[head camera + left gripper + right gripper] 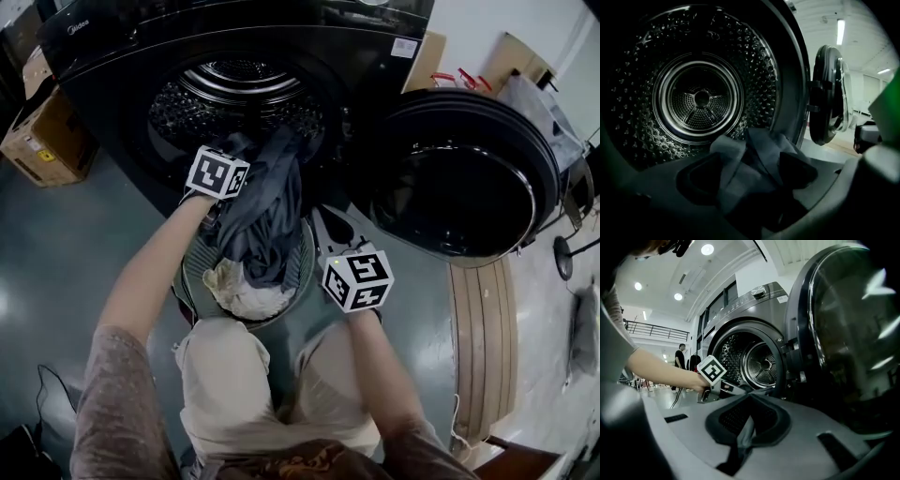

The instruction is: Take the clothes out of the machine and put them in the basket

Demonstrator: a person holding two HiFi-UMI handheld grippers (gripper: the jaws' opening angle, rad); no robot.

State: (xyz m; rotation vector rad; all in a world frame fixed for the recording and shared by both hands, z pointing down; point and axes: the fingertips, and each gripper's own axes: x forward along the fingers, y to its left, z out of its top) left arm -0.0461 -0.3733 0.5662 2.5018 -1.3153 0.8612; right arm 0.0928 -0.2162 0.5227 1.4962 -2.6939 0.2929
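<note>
Head view: left gripper (pixel 236 152) outstretched toward drum (pixel 246 82), right gripper (pixel 317 221) pinching garment (pixel 270 208).

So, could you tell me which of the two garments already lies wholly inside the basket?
The cream garment, bunched in the basket; the dark grey garment drapes from the mouth of the drum down into it.

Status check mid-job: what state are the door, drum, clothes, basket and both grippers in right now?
Machine door: swung open.
Drum: bare inside, cloth only at its mouth.
Grey garment: draped from the drum mouth into the basket.
Basket: below the opening, holding a pale cloth.
Left gripper: jaws wide apart, garment between them, unpinched.
Right gripper: jaws closed on a strip of the garment.
</note>
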